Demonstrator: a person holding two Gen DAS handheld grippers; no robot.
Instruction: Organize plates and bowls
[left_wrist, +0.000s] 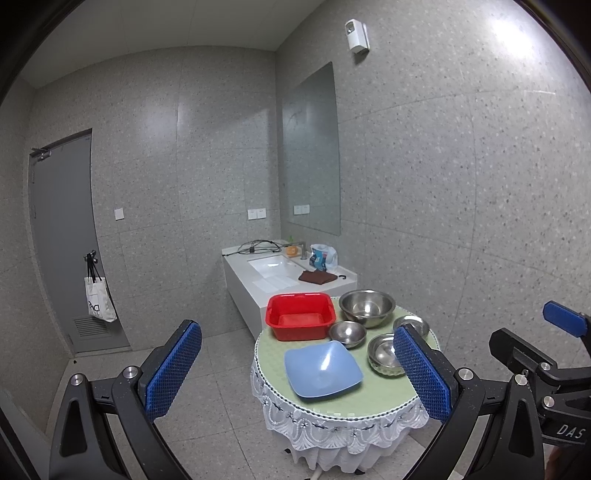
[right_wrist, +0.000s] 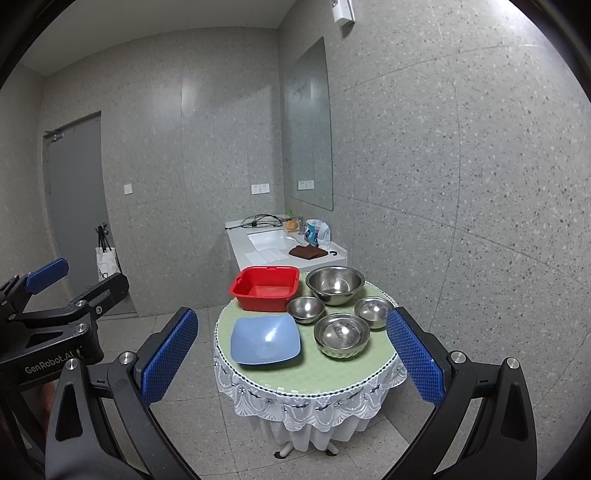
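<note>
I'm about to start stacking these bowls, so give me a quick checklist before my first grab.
1. Left gripper open, holding nothing: ok.
2. Right gripper open, holding nothing: ok.
3. Both grippers back from the table, touching nothing: ok.
4. Red basin empty: ok.
5. Blue plate lying alone, nothing on it: ok.
6. Number of nested steel bowls at the front: cannot tell.
</note>
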